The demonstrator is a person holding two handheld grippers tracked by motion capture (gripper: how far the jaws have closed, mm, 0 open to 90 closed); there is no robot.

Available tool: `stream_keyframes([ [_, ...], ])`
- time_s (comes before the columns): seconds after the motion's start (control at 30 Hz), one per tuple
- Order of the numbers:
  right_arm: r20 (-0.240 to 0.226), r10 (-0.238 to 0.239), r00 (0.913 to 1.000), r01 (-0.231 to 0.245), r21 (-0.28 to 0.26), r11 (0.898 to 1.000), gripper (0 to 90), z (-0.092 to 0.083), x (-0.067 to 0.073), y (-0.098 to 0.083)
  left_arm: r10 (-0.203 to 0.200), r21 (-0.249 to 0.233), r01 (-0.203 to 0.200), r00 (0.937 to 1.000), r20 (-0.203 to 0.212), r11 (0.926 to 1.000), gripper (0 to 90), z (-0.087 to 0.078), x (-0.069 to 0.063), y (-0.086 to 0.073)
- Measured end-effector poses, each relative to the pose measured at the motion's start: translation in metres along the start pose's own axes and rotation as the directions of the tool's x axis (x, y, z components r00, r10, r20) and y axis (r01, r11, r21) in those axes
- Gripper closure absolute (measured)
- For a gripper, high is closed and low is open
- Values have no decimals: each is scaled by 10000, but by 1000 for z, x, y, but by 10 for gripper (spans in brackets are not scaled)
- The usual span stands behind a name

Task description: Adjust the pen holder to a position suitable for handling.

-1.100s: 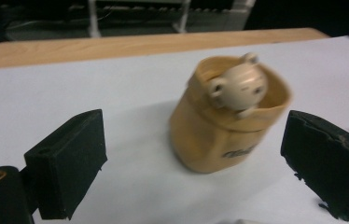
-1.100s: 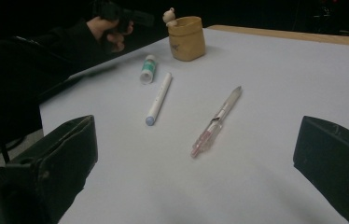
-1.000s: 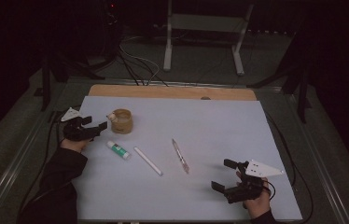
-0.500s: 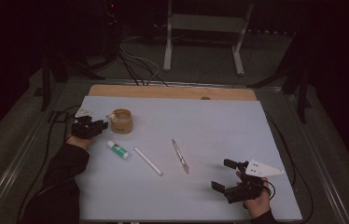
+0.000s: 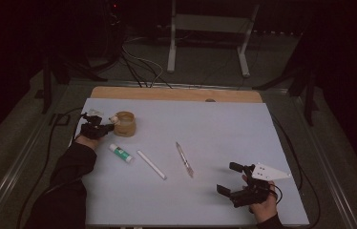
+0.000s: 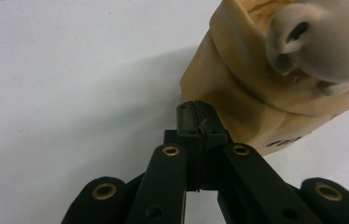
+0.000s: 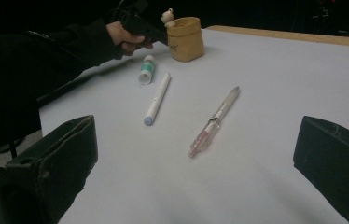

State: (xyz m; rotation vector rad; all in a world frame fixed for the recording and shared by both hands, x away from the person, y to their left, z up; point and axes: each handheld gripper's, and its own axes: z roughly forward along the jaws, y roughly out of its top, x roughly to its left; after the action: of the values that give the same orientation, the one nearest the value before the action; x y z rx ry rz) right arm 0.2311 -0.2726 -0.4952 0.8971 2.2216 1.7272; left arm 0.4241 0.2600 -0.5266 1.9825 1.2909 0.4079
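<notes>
Room's dark beyond the white table. My left gripper just clamped empty beside the tan cup; right gripper wide, holding nothing.

a small tan cup is stood upright near the far left of the white table. a pale rounded knob is seen at its rim, on the side facing the table's left edge.

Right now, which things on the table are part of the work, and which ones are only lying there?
Part of the work:
- left gripper, jaws just closed with nothing between them, beside the cup
- tan cup

Only lying there:
- glue stick
- white pen
- clear pen
- right gripper, open
</notes>
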Motion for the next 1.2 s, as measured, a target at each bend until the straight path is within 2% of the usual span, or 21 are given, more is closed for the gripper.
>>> stream_keyframes([
  [0.1, -22, 19, 10000, -19, 16, 10000, 0, 1, 0, 0, -117, 71, 117, 9999, 11, 9999, 900, 0, -1, 2],
  [0.2, -37, 11, 10000, -11, -9, 10000, 0, 1, 0, 1, -134, 173, 128, 9994, 332, 9998, 900, 1, -5, 4],
  [0.4, -11, 52, 10000, -52, -5, 10000, 0, 1, 0, 0, 254, 399, -280, 9976, 640, 9988, 900, 9, -19, 13],
  [0.63, -21, 62, 10000, -62, -34, 10000, 0, 0, -1, 0, 687, 662, -734, 9951, 708, 9951, 900, 16, -33, 22],
  [0.83, -33, 127, 9999, -127, -44, 9999, 0, 0, -2, 0, 1010, 787, -1089, 9900, 980, 9909, 900, 20, -46, 26],
  [1.03, -23, 155, 9999, -155, -69, 9999, 0, 0, -3, 0, 1307, 814, -1431, 9812, 1422, 9864, 900, 26, -62, 30],
  [1.2, -30, 169, 9999, -169, -73, 9998, 0, 0, -3, 0, 1525, 832, -1667, 9761, 1550, 9825, 900, 32, -74, 34],
])
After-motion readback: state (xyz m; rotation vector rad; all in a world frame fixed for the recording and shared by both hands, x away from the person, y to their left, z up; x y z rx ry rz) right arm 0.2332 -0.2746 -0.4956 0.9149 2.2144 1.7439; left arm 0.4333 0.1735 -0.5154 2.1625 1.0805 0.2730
